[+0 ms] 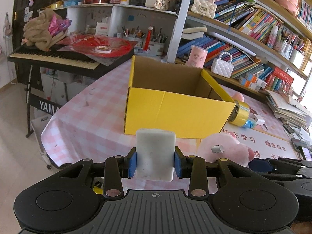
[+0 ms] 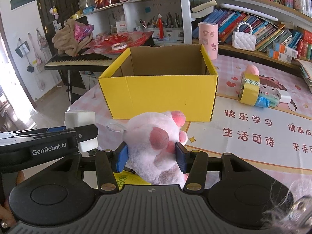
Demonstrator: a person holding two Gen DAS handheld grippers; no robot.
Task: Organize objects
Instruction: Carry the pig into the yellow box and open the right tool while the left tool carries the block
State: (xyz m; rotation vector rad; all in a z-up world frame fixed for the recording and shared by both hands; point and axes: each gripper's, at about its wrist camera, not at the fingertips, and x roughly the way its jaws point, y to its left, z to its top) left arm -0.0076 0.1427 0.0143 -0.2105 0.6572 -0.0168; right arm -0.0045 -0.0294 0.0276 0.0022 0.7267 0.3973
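Two grabs going at once here: our left gripper (image 1: 155,162) is clamped on a white foam block (image 1: 155,154), our right gripper (image 2: 151,156) squeezes a pink plush paw (image 2: 156,146). Both sit just short of the yellow box (image 2: 161,95), straight ahead, open side up, looks empty, near wall in between. Tape roll (image 2: 249,91) sits off right, no bother.

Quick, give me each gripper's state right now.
Left gripper: closed on the white eraser block.
Right gripper: closed on the pink plush paw toy.
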